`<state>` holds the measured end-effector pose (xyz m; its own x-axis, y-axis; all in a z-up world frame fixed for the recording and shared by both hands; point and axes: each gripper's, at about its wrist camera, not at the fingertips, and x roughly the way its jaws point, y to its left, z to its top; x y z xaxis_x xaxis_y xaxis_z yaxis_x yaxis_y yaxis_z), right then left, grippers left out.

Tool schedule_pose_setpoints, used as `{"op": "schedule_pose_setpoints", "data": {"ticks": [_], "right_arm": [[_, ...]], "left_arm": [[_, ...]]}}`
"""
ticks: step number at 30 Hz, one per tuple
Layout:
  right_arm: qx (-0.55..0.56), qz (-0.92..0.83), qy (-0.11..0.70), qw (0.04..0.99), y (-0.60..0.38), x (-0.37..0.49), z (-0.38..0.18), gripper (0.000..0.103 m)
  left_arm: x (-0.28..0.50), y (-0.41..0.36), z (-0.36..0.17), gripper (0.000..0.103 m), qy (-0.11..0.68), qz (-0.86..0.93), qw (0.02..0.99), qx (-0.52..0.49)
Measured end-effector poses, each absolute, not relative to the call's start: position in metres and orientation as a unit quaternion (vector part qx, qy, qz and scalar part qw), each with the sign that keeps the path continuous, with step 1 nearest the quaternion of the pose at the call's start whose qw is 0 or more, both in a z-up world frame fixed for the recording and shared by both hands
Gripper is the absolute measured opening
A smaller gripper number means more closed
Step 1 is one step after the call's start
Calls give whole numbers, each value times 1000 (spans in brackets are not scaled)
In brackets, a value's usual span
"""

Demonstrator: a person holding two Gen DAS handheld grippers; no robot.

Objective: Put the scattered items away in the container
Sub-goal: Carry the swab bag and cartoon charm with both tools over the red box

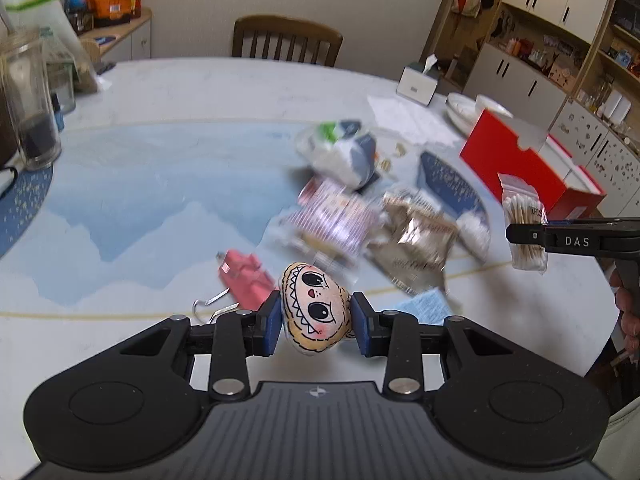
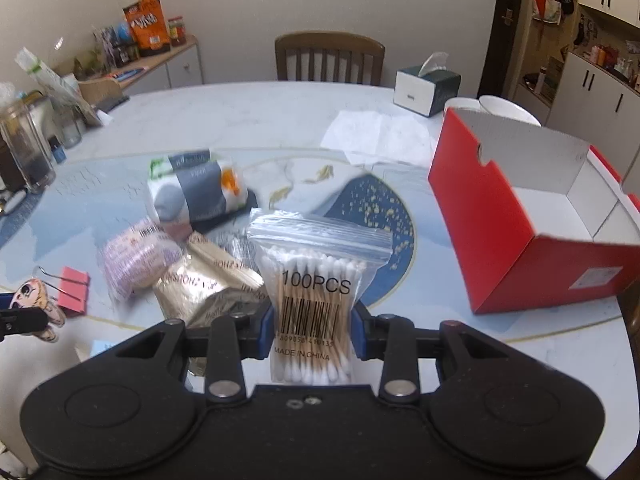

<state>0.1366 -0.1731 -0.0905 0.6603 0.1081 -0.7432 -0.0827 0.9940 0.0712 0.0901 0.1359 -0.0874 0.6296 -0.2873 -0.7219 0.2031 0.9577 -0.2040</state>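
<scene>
My left gripper (image 1: 316,320) is shut on a small doll-face plush toy (image 1: 314,312) and holds it above the table. My right gripper (image 2: 314,328) is shut on a clear bag of cotton swabs (image 2: 316,280), also seen in the left wrist view (image 1: 524,224). The red open box (image 2: 520,216) stands at the right, white inside and with nothing showing in it; it also shows in the left wrist view (image 1: 520,168). On the table lie a gold snack packet (image 2: 204,284), a purple striped packet (image 2: 136,256), a grey-white wipes pack (image 2: 192,188) and a pink binder clip (image 2: 72,288).
A tissue box (image 2: 424,88), white bowls (image 2: 500,108) and white paper napkins (image 2: 376,136) sit at the far right of the table. Glass jars (image 2: 24,152) stand at the left edge. A wooden chair (image 2: 330,56) is behind the table.
</scene>
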Motion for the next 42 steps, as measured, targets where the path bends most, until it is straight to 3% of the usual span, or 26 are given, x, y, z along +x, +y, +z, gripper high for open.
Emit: {"op": "schedule_pose_setpoints", "data": {"ticks": [20,42], "right_arm": [[28,86,376,922,-289,152,-39,35],[18,66,366,928,-413,187,-36,35]], "left_arm": [[123,-5,-34,35,349,-187,918,-36],[196,-170,-5,35,308,-281,909,18]]}}
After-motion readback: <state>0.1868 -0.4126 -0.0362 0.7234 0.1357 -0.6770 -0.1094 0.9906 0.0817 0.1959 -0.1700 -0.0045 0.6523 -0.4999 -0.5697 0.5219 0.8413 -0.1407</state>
